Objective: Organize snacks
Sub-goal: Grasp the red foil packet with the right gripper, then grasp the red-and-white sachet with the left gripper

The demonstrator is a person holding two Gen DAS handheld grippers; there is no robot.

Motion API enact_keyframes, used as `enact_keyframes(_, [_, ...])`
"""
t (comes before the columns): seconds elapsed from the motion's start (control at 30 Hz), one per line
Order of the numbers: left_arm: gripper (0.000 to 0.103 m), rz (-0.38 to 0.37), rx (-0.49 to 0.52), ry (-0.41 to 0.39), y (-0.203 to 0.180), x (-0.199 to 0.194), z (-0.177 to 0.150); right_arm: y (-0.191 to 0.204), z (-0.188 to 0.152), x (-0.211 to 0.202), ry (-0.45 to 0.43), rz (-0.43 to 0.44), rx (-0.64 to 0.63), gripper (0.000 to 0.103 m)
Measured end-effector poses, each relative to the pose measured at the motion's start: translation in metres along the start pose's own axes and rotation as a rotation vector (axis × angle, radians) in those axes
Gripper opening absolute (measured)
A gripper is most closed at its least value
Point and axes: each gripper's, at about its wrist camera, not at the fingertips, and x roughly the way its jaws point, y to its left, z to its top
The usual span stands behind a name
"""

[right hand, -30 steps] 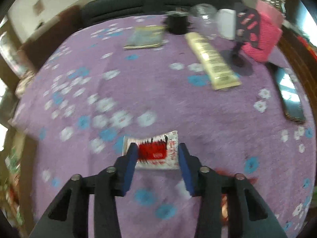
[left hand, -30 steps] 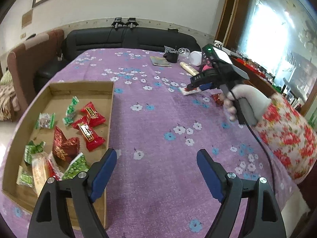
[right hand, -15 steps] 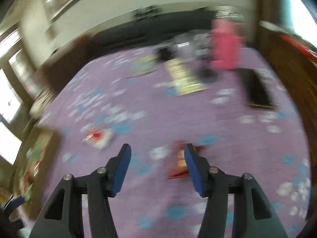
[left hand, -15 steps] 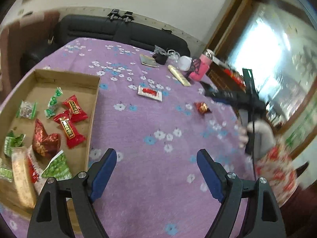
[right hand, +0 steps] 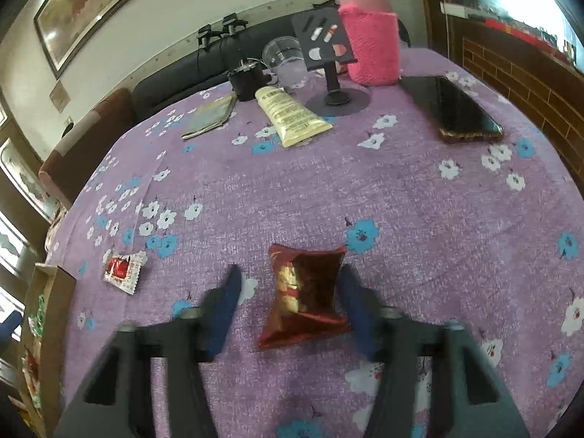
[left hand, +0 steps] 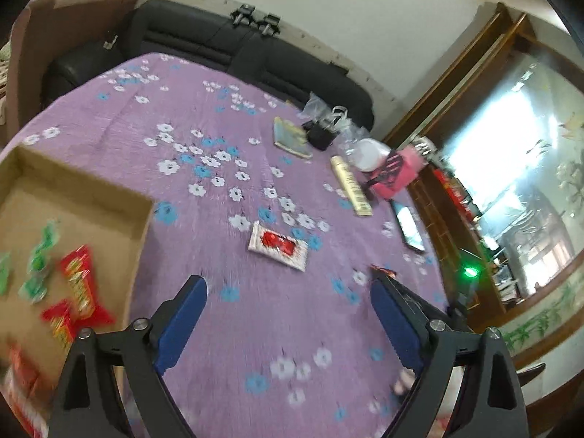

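A dark red snack packet (right hand: 303, 295) lies on the purple flowered cloth between the fingers of my right gripper (right hand: 291, 275). Its jaws are closing: the right finger is at the packet's edge, while the left one stands clear of it. A white-and-red snack (left hand: 278, 245) lies flat ahead of my left gripper (left hand: 286, 292), whose jaws are opening wide with nothing between them. The same snack (right hand: 122, 270) shows at the left in the right wrist view. The cardboard box (left hand: 84, 189) at the left holds red sweets (left hand: 78, 292) and green ones (left hand: 40, 255).
At the far side of the table stand a cream tube (right hand: 288, 116), a booklet (right hand: 210, 116), a black phone (right hand: 456, 109), a pink-sleeved bottle (right hand: 372, 47), a phone stand (right hand: 332, 73) and a plastic cup (right hand: 286, 58). A black sofa (left hand: 219, 47) runs behind the table.
My right gripper left the white-and-red snack, swung right to the dark red packet, widened and then narrowed around it. The left gripper swung right, away from the box, toward the white-and-red snack.
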Motion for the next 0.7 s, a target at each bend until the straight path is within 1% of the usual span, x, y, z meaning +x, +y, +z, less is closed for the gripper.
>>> enact_keyframes(0.07, [0.093,0.009,-0.007,0.03,-0.001,0.025,0.01,-0.001,0.001,0.001,0.0,0.012,-0.004,0.03])
enact_keyframes(0.13, [0.093,0.003,-0.005,0.056,-0.004,0.048,0.021,-0.002,0.001,0.0,0.007,0.024,-0.008,0.03])
enact_keyframes(0.2, [0.093,0.011,0.037,0.075,-0.015,0.071,0.03,-0.004,0.003,0.001,0.018,0.041,-0.002,0.03])
enact_keyframes(0.3, [0.093,0.037,0.144,0.113,-0.034,0.106,0.044,-0.008,0.005,0.001,0.04,0.071,0.024,0.03])
enact_keyframes(0.37, [0.093,0.048,0.201,0.156,-0.039,0.129,0.053,-0.01,0.006,0.001,0.052,0.087,0.035,0.03])
enact_keyframes(0.47, [0.093,0.034,0.203,0.233,-0.034,0.154,0.058,-0.013,0.007,0.001,0.065,0.102,0.049,0.03])
enact_keyframes(0.53, [0.092,0.022,0.21,0.297,-0.029,0.162,0.056,-0.015,0.008,0.001,0.072,0.111,0.057,0.03])
enact_keyframes(0.6, [0.092,0.005,0.252,0.34,-0.029,0.158,0.048,-0.016,0.008,0.001,0.076,0.114,0.06,0.03])
enact_keyframes(0.7, [0.091,-0.076,0.281,0.419,-0.034,0.143,0.025,-0.015,0.008,0.001,0.076,0.11,0.056,0.03])
